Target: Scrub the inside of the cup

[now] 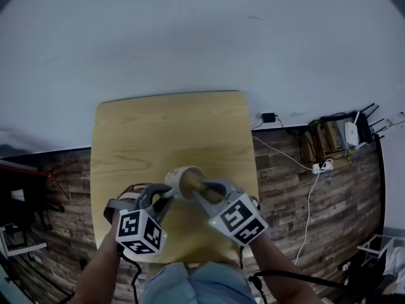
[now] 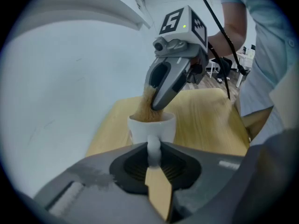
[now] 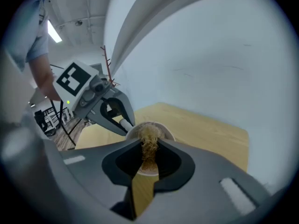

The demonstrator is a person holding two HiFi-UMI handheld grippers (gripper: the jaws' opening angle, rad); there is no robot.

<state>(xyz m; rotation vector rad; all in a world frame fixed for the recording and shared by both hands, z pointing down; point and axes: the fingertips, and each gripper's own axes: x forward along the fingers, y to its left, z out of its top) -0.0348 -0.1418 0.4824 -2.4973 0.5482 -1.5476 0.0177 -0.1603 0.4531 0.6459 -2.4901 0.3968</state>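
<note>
A white cup [image 1: 181, 177] hangs tilted over the wooden table [image 1: 145, 132], its mouth turned toward my right gripper. My left gripper [image 1: 166, 194] is shut on the cup's handle [image 2: 153, 146], which sits between its jaws in the left gripper view. My right gripper [image 1: 202, 187] is shut on a tan fibrous scrubber [image 3: 150, 136]. The scrubber [image 2: 145, 105] reaches down into the cup [image 2: 152, 125], past the rim [image 3: 164, 130]. The right gripper view shows the left gripper [image 3: 122, 121] at the cup's far side. The cup's bottom is hidden by the scrubber.
The table's far half [image 1: 171, 119] is bare wood against a pale wall. The dark plank floor to the right has cables and a power strip [image 1: 319, 167]. The person's arms [image 1: 101, 271] and torso are at the table's near edge.
</note>
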